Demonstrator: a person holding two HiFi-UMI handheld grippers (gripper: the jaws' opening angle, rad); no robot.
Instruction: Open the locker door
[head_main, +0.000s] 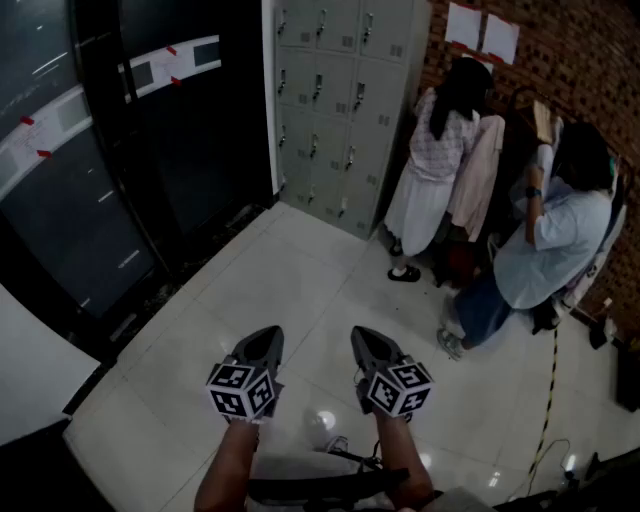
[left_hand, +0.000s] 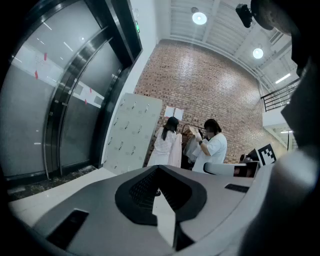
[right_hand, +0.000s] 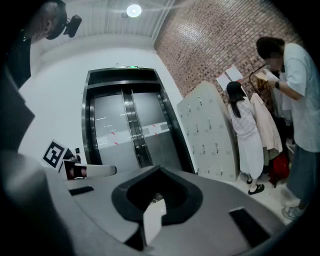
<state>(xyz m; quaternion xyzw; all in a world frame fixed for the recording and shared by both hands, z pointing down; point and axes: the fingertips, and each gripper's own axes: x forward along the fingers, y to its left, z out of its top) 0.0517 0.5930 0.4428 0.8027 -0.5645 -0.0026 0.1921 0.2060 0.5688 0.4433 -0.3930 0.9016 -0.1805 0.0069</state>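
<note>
Two grippers are held over the pale tiled floor (head_main: 300, 270): the left gripper (head_main: 266, 338) and the right gripper (head_main: 364, 338), both with fingers closed on nothing. The tall grey metal locker bank (head_main: 340, 100) is seen at 12 o'clock, well apart. The person in white (head_main: 435, 170) beside it could be bumped on approach.

The left gripper (left_hand: 159, 170) fills the near foreground, its jaws drawn together with nothing between them and a strip of pale floor showing behind the tips. Far ahead stands a grey locker bank (left_hand: 132, 131) with its doors closed, and dark glass doors (left_hand: 60, 105) are to its left. Just right of the lockers, a person in white (left_hand: 164, 144) and a person in a pale shirt (left_hand: 215, 147) stand at a brick wall (left_hand: 210, 85).
</note>
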